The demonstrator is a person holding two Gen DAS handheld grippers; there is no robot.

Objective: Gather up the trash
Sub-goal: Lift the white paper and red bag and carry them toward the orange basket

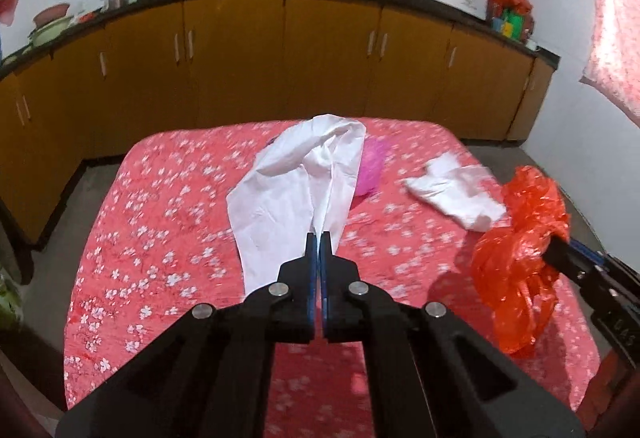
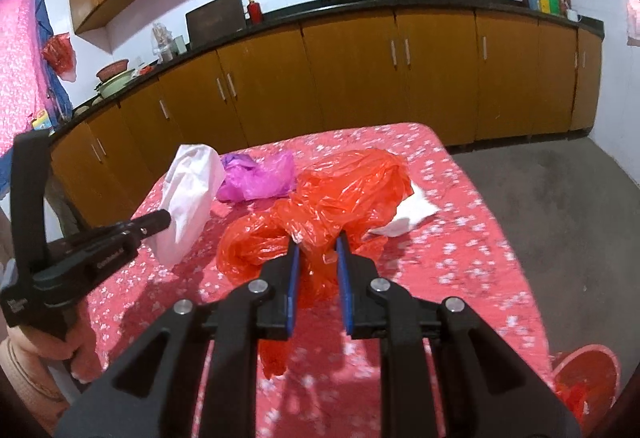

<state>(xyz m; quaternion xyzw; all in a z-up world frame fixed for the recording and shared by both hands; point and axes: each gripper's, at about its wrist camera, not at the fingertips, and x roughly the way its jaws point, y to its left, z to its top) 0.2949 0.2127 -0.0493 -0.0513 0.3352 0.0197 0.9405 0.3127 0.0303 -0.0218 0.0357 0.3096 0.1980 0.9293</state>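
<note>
On the table: flowered red cloth is my landmark.
White bag: above the cloth's middle, pinched at its edge by my left gripper, clenched tight; feather-light, limp.
Red bag: near the cloth's right side, bunched in my right gripper; slippery, I grip gathered folds.
Loose: pink bag, white scrap.

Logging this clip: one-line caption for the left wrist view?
Left tongs shut on a white bag above the floral table; right tongs hold an orange bag.
</note>
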